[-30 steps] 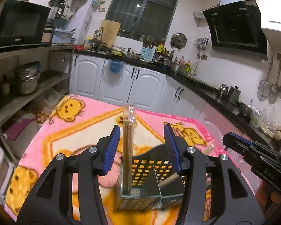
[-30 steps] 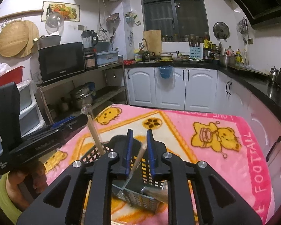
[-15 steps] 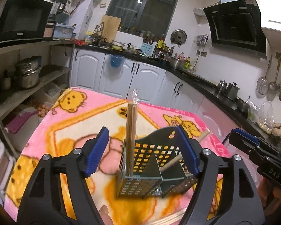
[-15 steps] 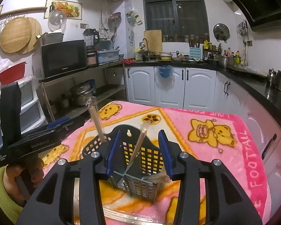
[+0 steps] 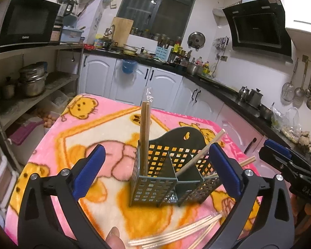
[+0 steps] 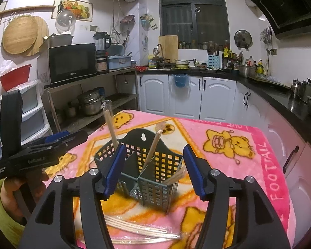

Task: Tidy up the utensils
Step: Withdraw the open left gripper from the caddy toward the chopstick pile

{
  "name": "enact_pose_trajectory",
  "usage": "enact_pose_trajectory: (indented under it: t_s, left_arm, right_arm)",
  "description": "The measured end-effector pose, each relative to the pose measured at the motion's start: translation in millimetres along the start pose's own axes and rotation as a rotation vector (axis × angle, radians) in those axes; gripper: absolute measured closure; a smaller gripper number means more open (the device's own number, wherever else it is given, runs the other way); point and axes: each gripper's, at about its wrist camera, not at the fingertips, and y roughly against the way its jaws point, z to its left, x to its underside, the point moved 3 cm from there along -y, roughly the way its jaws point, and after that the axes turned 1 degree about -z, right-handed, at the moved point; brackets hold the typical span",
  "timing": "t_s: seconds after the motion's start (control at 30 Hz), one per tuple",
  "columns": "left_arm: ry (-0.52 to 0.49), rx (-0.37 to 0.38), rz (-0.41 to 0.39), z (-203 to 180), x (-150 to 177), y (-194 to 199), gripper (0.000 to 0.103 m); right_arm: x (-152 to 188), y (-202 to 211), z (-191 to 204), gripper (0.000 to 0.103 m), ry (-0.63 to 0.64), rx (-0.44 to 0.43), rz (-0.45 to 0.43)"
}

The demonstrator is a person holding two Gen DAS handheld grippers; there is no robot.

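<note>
Chopsticks stand in your dark green plastic basket with square holes point(image 5: 155, 178), which sits on the pink bear blanket point(image 5: 76, 132) over the worktop, in the middle of both frames. One wrapped wooden pair point(image 5: 144, 132) stands straight up in the left pocket. Another wooden pair point(image 6: 153, 145) leans in the middle pocket. Your left gripper point(image 5: 155, 170) is spreading its jaws wide, holding nothing, with the basket seen between them. Your right gripper point(image 6: 153, 170) is spreading its jaws too, and they are empty. Loose pale chopsticks point(image 5: 176, 234) lie on the blanket at the bottom of the frame.
</note>
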Motion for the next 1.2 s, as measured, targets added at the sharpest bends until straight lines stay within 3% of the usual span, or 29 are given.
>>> enact_pose_trajectory:
  t_s: [0.8,1.2]
  left_arm:
    - [-0.02,-0.014,0.022,-8.4,24.7,26.8,0.011]
    - [-0.067,0.013,0.077,-20.1,48.8,23.8,0.011]
  right_arm:
    - [39.1,31.8,-5.3,0.043,-0.007,0.038,0.033]
    - [62.7,43.4,-19.4,0.043,-0.034,0.069,0.067]
